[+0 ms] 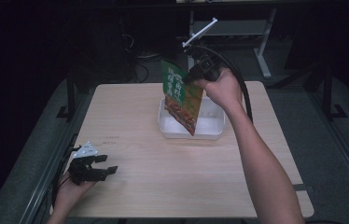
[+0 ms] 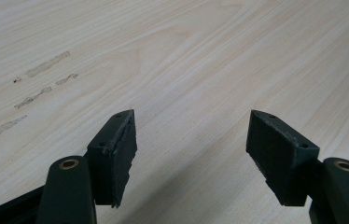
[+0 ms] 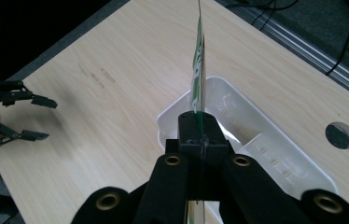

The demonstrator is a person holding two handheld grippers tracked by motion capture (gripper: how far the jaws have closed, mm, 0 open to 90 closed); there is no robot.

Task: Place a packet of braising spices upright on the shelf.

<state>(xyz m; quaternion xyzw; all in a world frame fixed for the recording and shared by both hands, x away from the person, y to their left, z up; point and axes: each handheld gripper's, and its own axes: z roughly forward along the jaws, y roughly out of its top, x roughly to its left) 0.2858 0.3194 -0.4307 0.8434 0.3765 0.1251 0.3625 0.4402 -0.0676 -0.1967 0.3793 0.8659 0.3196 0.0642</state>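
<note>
High view: one green-and-orange packet [image 1: 181, 97] hangs over the single white tray [image 1: 212, 133] at the far middle of the table [image 1: 163, 186], its lower corner dipping inside. The right gripper [image 1: 192, 77], held high by a raised, outstretched forearm, pinches the packet's top edge with jaws clamped together. In the right gripper view the packet [image 3: 198, 65] shows edge-on, its print unreadable. The left gripper [image 1: 109, 164] rests low at the table's near left corner, jaws wide apart, holding nothing.
</note>
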